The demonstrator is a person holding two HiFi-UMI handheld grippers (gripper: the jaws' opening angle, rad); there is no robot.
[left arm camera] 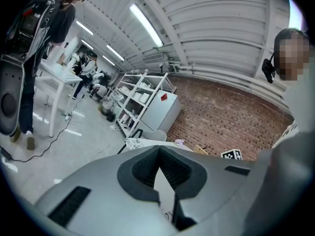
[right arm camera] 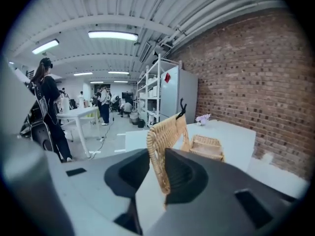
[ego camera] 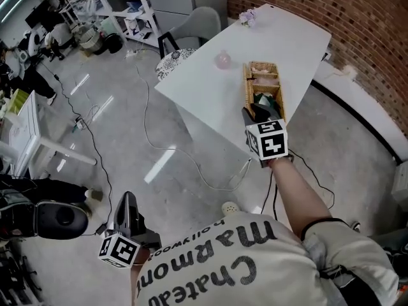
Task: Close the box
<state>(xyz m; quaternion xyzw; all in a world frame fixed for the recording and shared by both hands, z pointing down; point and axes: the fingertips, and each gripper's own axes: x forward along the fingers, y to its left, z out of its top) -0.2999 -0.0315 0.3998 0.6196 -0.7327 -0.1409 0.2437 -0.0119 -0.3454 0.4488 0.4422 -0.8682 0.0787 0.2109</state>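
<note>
The right tool (right arm camera: 157,173) clamps the lid (right arm camera: 166,136) by its edge to swing it over the box (right arm camera: 206,142). The left tool (left arm camera: 158,154) hangs shut, empty.

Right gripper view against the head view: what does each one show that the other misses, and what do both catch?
Only the right gripper view: how the right gripper clamps the upright wicker lid. Only the head view: the left gripper low beside the person, and a pink object on the white table. Both: the wicker box, the white table, the brick wall.
</note>
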